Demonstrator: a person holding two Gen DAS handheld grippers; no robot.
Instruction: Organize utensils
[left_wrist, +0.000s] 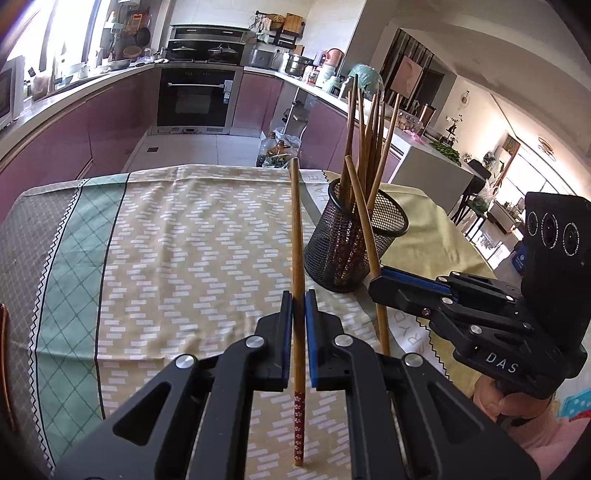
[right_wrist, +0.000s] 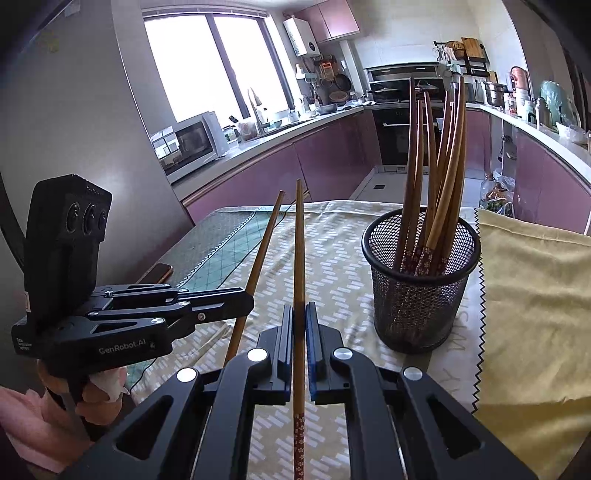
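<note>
Left gripper (left_wrist: 299, 295) clamped one chopstick (left_wrist: 297, 258), right gripper (right_wrist: 299, 308) clamped another chopstick (right_wrist: 300, 266), both just beside the mesh cup (right_wrist: 421, 295). Cup stood on the tablecloth (left_wrist: 166, 240), holding more chopsticks (right_wrist: 439, 177) upright, leaning.

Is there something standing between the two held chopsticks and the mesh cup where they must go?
Nothing visible on the cloth between. The chopsticks already in the mesh cup crowd its far side, but the near part of the opening looks free.
</note>
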